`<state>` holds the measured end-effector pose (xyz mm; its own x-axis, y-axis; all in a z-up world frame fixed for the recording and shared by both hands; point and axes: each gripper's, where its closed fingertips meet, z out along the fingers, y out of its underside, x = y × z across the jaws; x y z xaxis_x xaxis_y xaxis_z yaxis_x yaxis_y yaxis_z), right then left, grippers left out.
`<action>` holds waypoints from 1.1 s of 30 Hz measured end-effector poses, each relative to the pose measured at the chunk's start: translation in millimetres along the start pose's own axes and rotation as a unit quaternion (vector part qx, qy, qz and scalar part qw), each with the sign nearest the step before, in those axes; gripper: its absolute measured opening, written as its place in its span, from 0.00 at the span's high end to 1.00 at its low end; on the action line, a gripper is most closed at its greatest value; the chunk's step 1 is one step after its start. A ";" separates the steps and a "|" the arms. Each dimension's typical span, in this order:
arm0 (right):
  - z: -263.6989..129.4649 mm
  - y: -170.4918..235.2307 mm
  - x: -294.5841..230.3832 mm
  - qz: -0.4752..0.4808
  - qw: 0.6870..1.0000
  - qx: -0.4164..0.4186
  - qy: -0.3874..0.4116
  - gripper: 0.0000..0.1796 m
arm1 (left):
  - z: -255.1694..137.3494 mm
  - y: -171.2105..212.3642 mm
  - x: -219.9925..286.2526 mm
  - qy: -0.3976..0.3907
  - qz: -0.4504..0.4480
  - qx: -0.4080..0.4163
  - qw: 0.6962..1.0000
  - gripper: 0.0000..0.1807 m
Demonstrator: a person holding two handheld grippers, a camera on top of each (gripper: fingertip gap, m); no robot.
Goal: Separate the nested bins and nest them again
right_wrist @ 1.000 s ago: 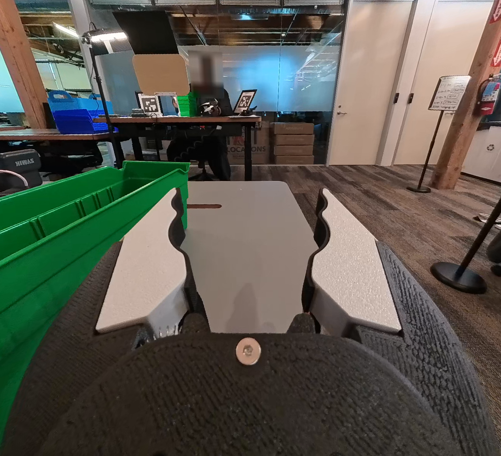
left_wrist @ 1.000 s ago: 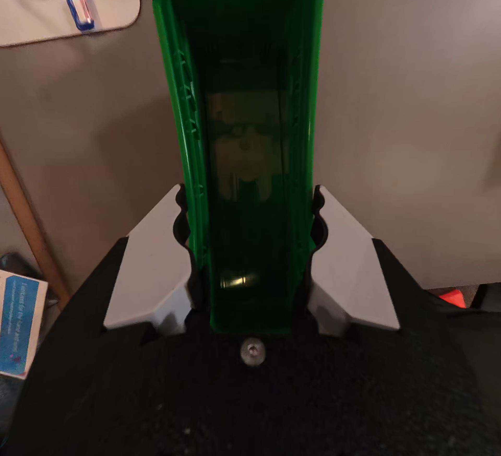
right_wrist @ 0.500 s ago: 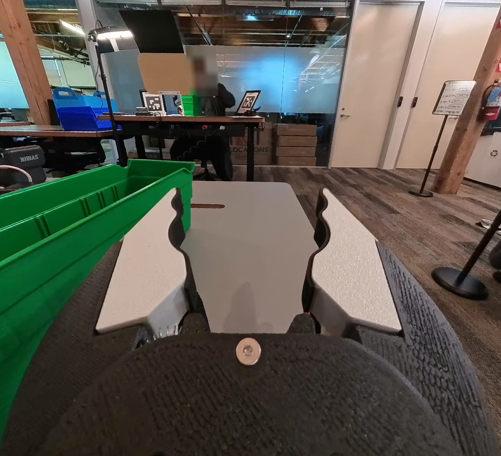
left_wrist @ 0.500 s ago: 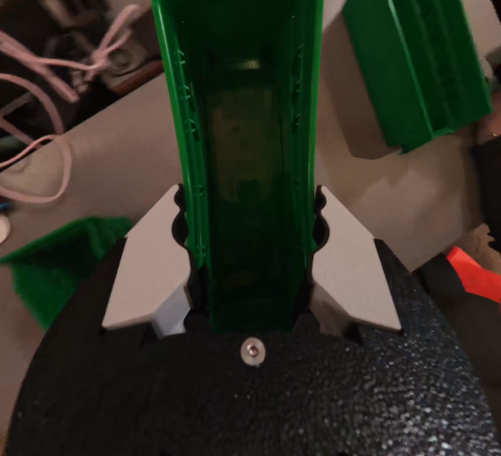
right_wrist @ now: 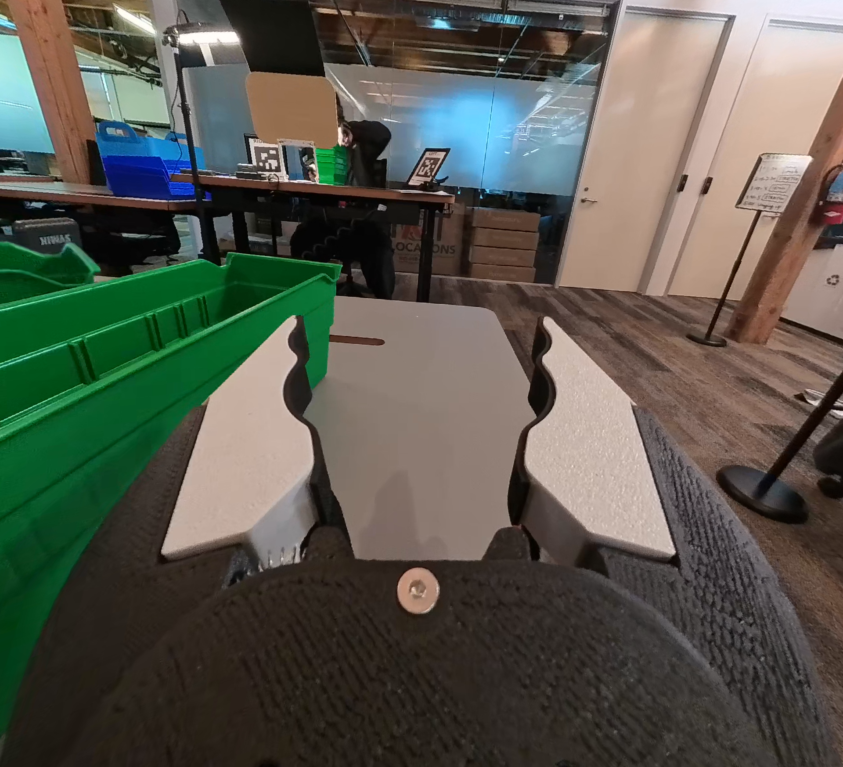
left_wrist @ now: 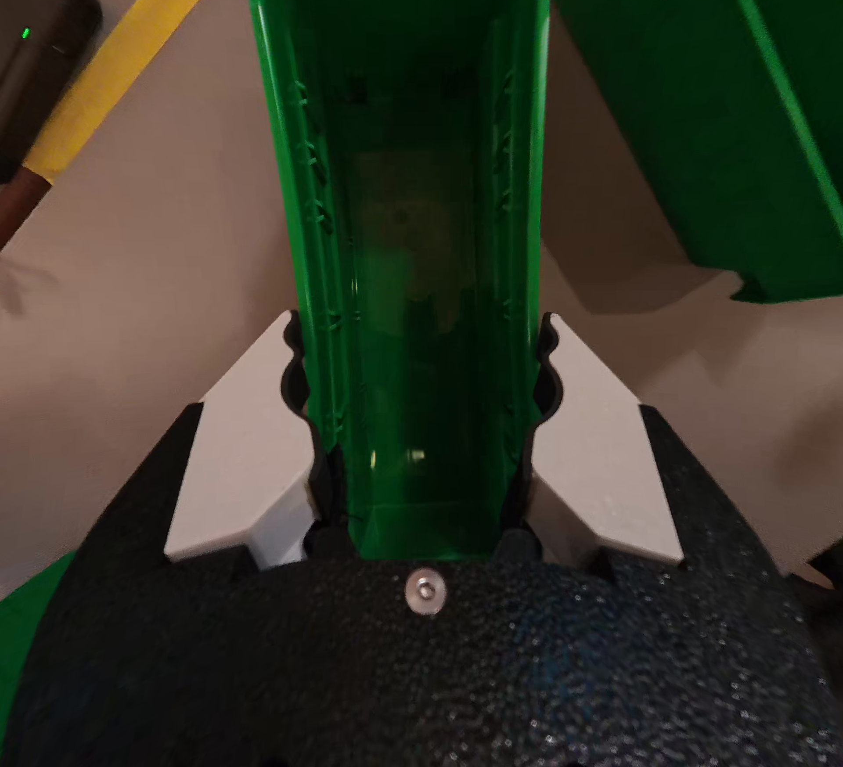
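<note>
Left gripper (left_wrist: 419, 334): pointed steeply down at the grey table (left_wrist: 159, 289), both fingers pressed against the outer walls of a long green bin (left_wrist: 410, 152), which ran away from the camera between them, open side up.

Second green bin (left_wrist: 711, 106): just right of the held bin, tilted, its underside showing.

Right gripper (right_wrist: 419, 334): held level above the same table (right_wrist: 419, 403), jaws spread wide with nothing between them.

Green bin (right_wrist: 150, 357): on the table, just left of the right gripper, open side up.

Yellow strip (left_wrist: 132, 47) and dark device (left_wrist: 41, 56): left of the held bin.
</note>
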<state>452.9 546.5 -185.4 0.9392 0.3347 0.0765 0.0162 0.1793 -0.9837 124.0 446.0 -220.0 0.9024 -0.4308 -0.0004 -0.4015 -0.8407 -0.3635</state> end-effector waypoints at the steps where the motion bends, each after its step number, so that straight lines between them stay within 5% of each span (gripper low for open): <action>1: -0.1 0.0 0.1 0.000 1.000 0.000 0.000 0.45 | 4.9 0.7 -0.4 -0.001 -0.004 0.002 1.000 0.43; 8: -0.3 -0.2 -0.4 0.000 1.000 0.001 -0.001 0.45 | 10.6 8.7 5.3 0.023 0.023 0.049 0.998 0.34; 16: 1.2 0.6 1.1 0.006 1.000 -0.001 0.000 0.45 | -60.5 61.8 9.5 0.204 -0.037 0.228 0.951 0.22; 20: 2.4 1.0 -2.0 -0.003 1.000 -0.002 -0.003 0.45 | -53.1 100.0 -3.4 0.254 -0.034 0.232 0.938 0.12; 25: 2.1 0.7 -0.8 0.001 1.000 -0.001 -0.002 0.45 | -44.8 124.3 27.1 0.344 -0.012 0.235 0.909 0.16; 30: 1.9 0.6 1.5 0.010 1.000 0.000 0.000 0.45 | -30.8 141.0 58.3 0.265 0.123 0.234 0.927 0.37; 33: 2.2 1.0 0.9 0.008 1.000 -0.001 -0.001 0.45 | -26.8 140.5 88.0 0.267 0.164 0.225 0.922 0.40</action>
<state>452.9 549.1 -186.0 0.9386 0.3394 0.0614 0.0025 0.1713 -0.9852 142.8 281.1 -246.1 0.4891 -0.8396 0.2364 -0.4257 -0.4664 -0.7755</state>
